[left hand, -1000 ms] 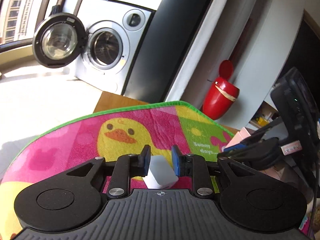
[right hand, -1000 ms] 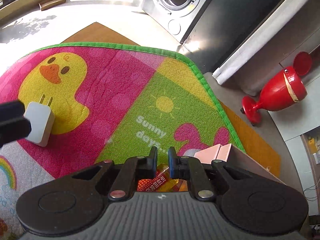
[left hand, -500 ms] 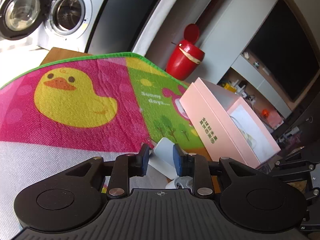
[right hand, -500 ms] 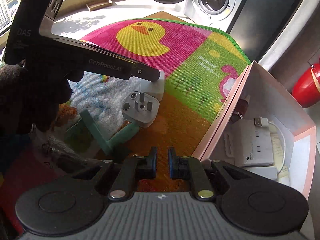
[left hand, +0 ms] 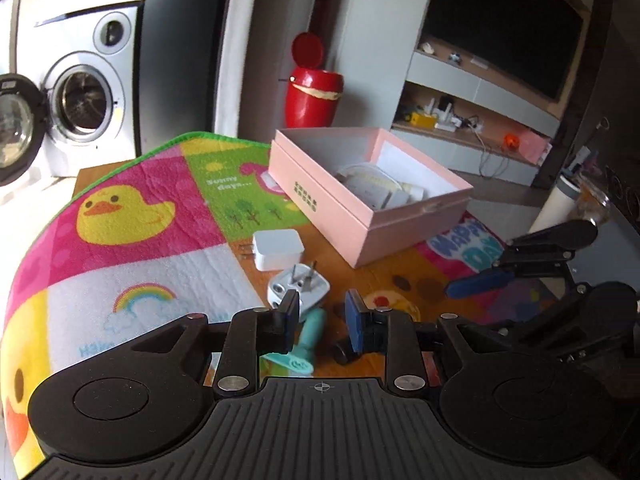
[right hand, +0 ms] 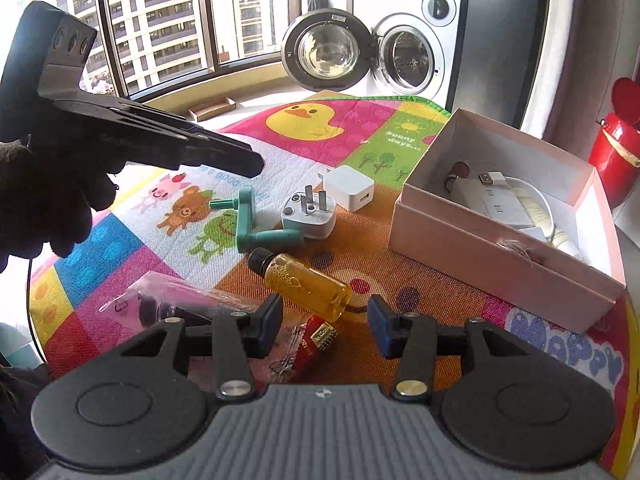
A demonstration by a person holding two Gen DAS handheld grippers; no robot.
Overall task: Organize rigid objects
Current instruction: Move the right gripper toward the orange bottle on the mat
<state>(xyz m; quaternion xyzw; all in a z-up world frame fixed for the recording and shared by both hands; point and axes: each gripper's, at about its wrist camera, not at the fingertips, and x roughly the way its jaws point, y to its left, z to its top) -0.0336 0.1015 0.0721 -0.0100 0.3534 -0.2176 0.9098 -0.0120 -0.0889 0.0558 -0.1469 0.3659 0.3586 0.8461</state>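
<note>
The white charger cube (left hand: 278,248) (right hand: 350,192) lies on the mat beside the pink box (left hand: 360,216) (right hand: 500,256), which holds cables and white adapters. A grey plug adapter (left hand: 298,290) (right hand: 308,216) and a teal crank handle (left hand: 304,344) (right hand: 248,224) lie close by. My left gripper (left hand: 321,316) hovers above them, slightly open and holding nothing. My right gripper (right hand: 322,326) is opening. The base of an amber bottle (right hand: 308,280) lies between its fingertips, and the pads are not touching it.
A pink plastic packet (right hand: 168,300) and a red packet (right hand: 316,344) lie near the right gripper. A gloved hand (right hand: 40,200) holds the left gripper. A red vase (left hand: 314,96) and a washing machine (left hand: 80,92) with its door open stand beyond the colourful mat (left hand: 120,260).
The left gripper carried the white charger from the duck patch to beside the plug adapter, let it go and drew back. The right gripper swung back over the bottle and its jaws parted.
</note>
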